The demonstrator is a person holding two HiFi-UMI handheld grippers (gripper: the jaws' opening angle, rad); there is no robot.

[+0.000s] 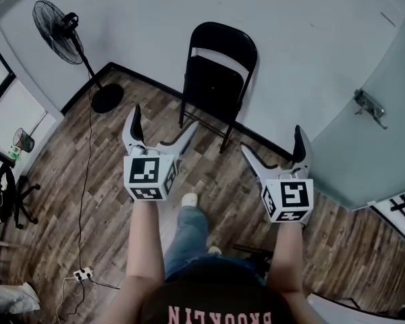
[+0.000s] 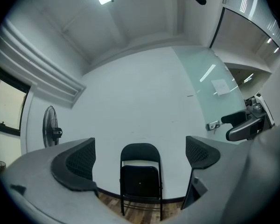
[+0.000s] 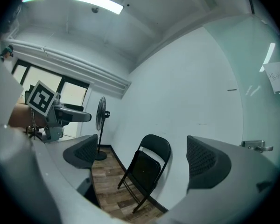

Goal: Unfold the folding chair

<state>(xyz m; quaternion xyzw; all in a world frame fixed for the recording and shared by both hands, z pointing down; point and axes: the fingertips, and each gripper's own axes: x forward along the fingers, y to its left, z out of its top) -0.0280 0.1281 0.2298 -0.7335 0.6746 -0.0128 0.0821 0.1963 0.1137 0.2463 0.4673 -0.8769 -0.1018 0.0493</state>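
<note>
A black folding chair [image 1: 214, 79] leans folded against the white wall, its seat flipped up flat against the backrest. It also shows in the left gripper view as the chair [image 2: 140, 181] and in the right gripper view as the chair [image 3: 147, 169], framed between the jaws. My left gripper [image 1: 163, 128] is open and empty, held in the air short of the chair. My right gripper [image 1: 273, 146] is open too, level with it and further right. Neither touches the chair.
A black pedestal fan [image 1: 62, 34] stands in the left corner, its cable running to a power strip [image 1: 83, 273] on the wood floor. A frosted glass door [image 1: 364, 133] with a metal handle is on the right. The person's leg and shoe [image 1: 189, 200] are below the grippers.
</note>
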